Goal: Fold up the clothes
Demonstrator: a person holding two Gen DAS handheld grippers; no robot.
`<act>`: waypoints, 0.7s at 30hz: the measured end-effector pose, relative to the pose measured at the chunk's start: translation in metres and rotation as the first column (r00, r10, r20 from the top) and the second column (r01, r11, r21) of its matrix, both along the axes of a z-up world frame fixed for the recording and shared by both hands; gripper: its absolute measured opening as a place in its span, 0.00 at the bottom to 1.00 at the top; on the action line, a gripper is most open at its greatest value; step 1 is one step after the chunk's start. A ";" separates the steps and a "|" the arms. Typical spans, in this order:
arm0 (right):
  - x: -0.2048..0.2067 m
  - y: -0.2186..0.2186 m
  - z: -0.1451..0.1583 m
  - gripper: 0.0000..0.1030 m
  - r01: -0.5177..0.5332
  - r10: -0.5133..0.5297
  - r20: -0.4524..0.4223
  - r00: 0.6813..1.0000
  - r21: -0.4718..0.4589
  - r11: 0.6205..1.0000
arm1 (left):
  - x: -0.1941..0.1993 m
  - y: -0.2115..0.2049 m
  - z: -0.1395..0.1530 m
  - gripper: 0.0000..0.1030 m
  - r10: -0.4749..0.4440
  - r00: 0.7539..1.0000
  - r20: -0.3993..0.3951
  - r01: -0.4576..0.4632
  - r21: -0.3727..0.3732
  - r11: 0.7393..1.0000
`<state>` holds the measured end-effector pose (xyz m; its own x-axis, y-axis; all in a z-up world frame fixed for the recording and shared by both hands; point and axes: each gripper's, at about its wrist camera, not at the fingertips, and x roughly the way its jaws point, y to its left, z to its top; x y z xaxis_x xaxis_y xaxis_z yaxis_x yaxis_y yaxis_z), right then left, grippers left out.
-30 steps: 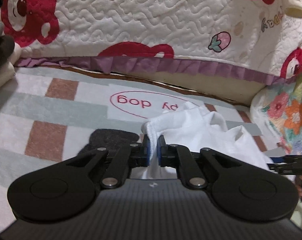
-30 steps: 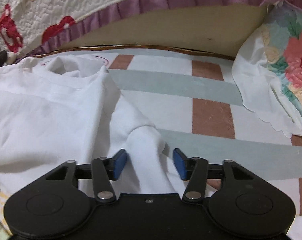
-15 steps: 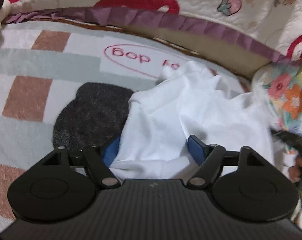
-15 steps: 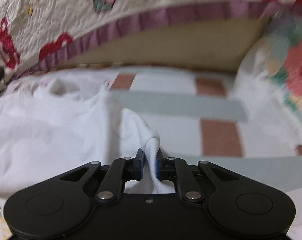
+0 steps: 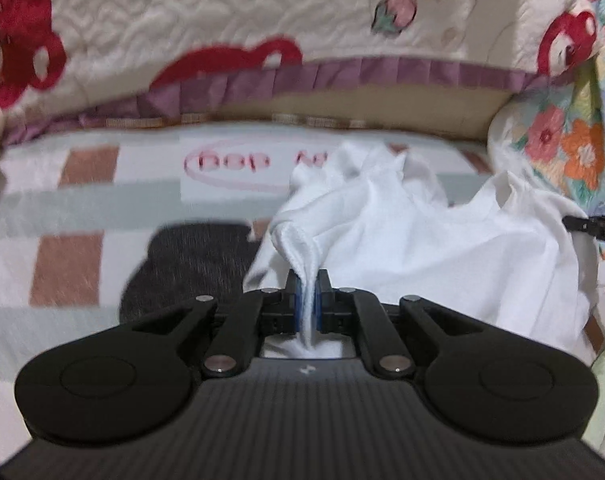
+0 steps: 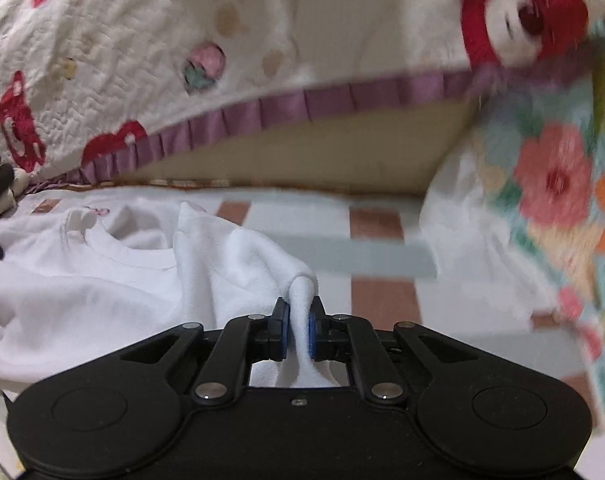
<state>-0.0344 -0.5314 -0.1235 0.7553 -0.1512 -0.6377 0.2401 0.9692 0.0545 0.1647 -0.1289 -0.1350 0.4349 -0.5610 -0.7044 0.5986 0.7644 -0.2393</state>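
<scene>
The white shirt (image 5: pixel 402 240) lies crumpled on the checked blanket (image 5: pixel 62 248), a dark cloth (image 5: pixel 182 264) just left of it, quilt (image 5: pixel 222 20) behind, left tongs (image 5: pixel 307 300) and right tongs (image 6: pixel 298 330) each clamped on its fabric.

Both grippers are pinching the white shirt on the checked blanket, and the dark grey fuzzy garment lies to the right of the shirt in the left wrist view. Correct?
Not quite: the left wrist view shows the dark grey fuzzy garment left of the white shirt. Otherwise right: left gripper and right gripper pinch it on the checked blanket.
</scene>
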 end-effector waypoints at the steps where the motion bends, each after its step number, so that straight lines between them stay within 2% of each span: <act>1: 0.003 -0.004 -0.006 0.15 0.005 -0.004 -0.010 1.000 0.027 1.000 | 0.001 -0.001 -0.003 0.06 -0.002 1.000 -0.013 0.002 0.010 1.000; 2: 0.006 -0.008 -0.011 0.14 0.009 -0.008 -0.019 1.000 0.053 0.999 | 0.001 -0.003 -0.007 0.08 -0.003 1.000 -0.027 0.003 0.019 1.000; 4: 0.009 -0.012 -0.020 0.15 0.010 -0.009 -0.020 1.000 0.078 0.997 | 0.005 -0.002 -0.012 0.26 0.014 0.997 -0.076 -0.013 0.008 1.000; 5: 0.010 -0.015 -0.024 0.15 0.010 -0.009 -0.021 1.000 0.090 0.996 | 0.008 -0.001 -0.015 0.40 0.024 0.995 -0.102 -0.024 0.000 1.000; 6: 0.011 -0.017 -0.028 0.15 0.003 -0.001 -0.028 1.000 0.102 0.995 | 0.011 0.000 -0.019 0.47 0.046 0.992 -0.121 -0.047 -0.005 0.999; 8: 0.013 -0.021 -0.036 0.16 -0.010 0.016 -0.043 0.999 0.127 0.992 | 0.018 0.004 -0.025 0.53 0.075 0.984 -0.161 -0.077 -0.008 0.997; 9: 0.014 -0.023 -0.040 0.25 -0.018 0.025 -0.052 0.998 0.141 0.990 | 0.022 0.006 -0.028 0.58 0.087 0.979 -0.184 -0.092 -0.021 0.996; 10: 0.015 -0.026 -0.044 0.40 -0.019 0.029 -0.066 0.997 0.157 0.987 | 0.025 0.007 -0.030 0.61 0.098 0.975 -0.198 -0.106 -0.030 0.994; 11: 0.016 -0.028 -0.048 0.46 -0.020 0.034 -0.078 0.996 0.172 0.985 | 0.028 0.008 -0.032 0.65 0.110 0.971 -0.213 -0.121 -0.039 0.992; 13: 0.017 -0.029 -0.055 0.59 -0.039 0.058 -0.097 0.994 0.183 0.982 | 0.033 0.005 -0.036 0.63 0.096 0.969 -0.227 -0.110 -0.048 0.993; 14: 0.018 -0.028 -0.059 0.63 -0.042 0.060 -0.099 0.993 0.178 0.983 | 0.033 0.002 -0.036 0.48 0.082 0.971 -0.226 -0.095 -0.047 0.994; 15: 0.019 -0.027 -0.063 0.67 -0.045 0.063 -0.102 0.993 0.173 0.984 | 0.033 -0.001 -0.037 0.14 0.067 0.972 -0.225 -0.079 -0.047 0.996; 16: 0.021 -0.025 -0.067 0.69 -0.047 0.065 -0.104 0.992 0.167 0.985 | 0.034 -0.004 -0.037 0.12 0.052 0.974 -0.222 -0.064 -0.046 0.997; 17: 0.022 -0.024 -0.071 0.69 -0.052 0.069 -0.105 0.992 0.162 0.985 | 0.027 -0.007 -0.029 0.11 0.049 0.983 -0.179 -0.054 -0.021 0.998; 18: 0.024 -0.019 -0.069 0.55 -0.071 0.087 -0.098 0.991 0.150 0.986 | 0.020 -0.011 -0.021 0.10 0.045 0.990 -0.135 -0.045 0.005 0.999; 19: 0.025 -0.015 -0.068 0.08 -0.090 0.103 -0.090 0.991 0.135 0.987 | 0.014 -0.014 -0.012 0.10 0.040 0.995 -0.092 -0.037 0.031 0.999; 21: 0.023 -0.002 -0.048 0.10 -0.110 0.113 -0.071 0.991 0.037 0.993 | -0.004 -0.016 0.011 0.09 0.013 1.000 0.006 -0.014 0.076 0.997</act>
